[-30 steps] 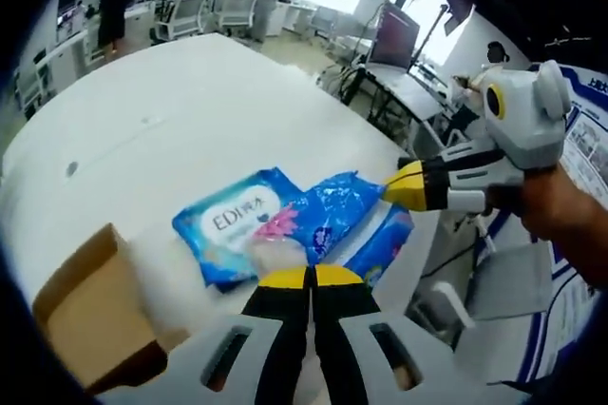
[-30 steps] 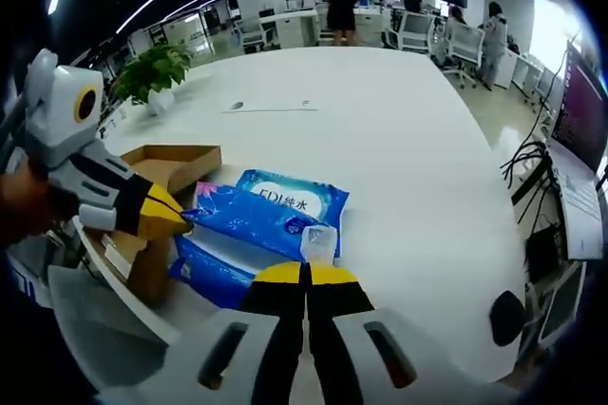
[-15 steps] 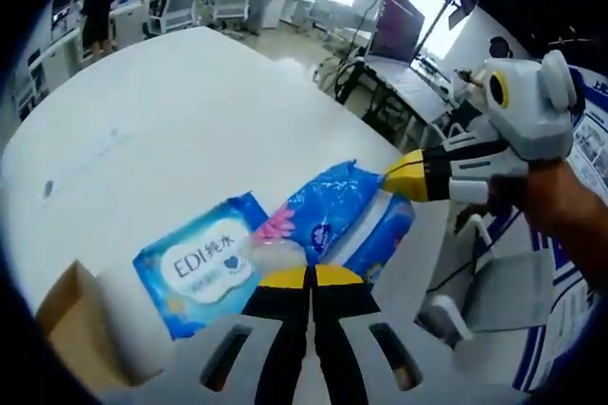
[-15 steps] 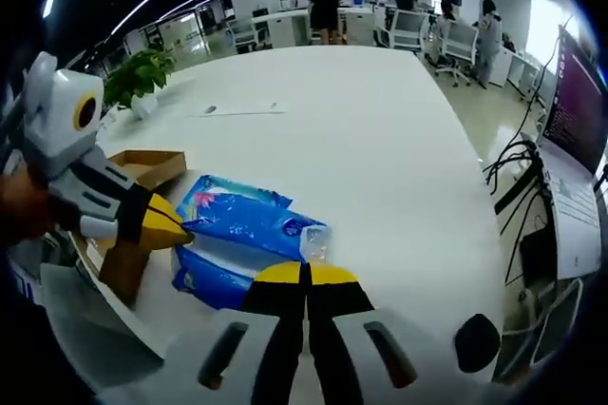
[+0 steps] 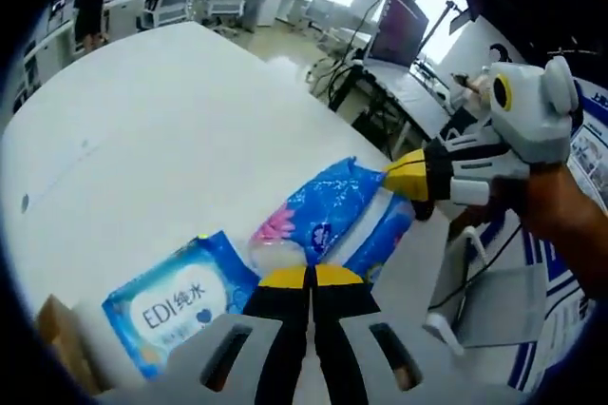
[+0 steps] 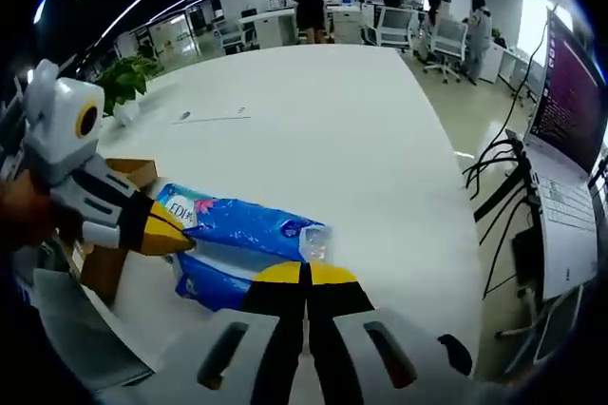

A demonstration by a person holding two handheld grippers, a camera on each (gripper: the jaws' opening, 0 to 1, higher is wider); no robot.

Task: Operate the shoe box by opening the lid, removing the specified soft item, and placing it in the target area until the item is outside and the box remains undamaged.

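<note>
Blue film: the pack (image 5: 328, 210) — a soft wipes pack — hangs between our two grippers, above the table (image 5: 171, 120).
Left gripper (image 5: 309, 277): jaws together on the pack's near end, a bit of clear film caught at the tips.
Right gripper (image 6: 306, 274): jaws clamped on the opposite end (image 6: 313, 239); from the left gripper view its yellow tip (image 5: 410, 177) meets the pack's far corner.
Why two grips: we judge that a limp pack sags from one pinch, so we carry it stretched end to end.
Second pack (image 5: 176, 305): white-labelled, flat on the table beside the box.
Box (image 6: 109, 220): brown card, open, at the table edge; the held pack is outside it.
Change from a second ago: the box has slid almost out of the left gripper view and the labelled pack sits lower in it — we read this as our hands carrying the pack away from the box; both grips unchanged.
Remaining: set the pack down on the target area.
</note>
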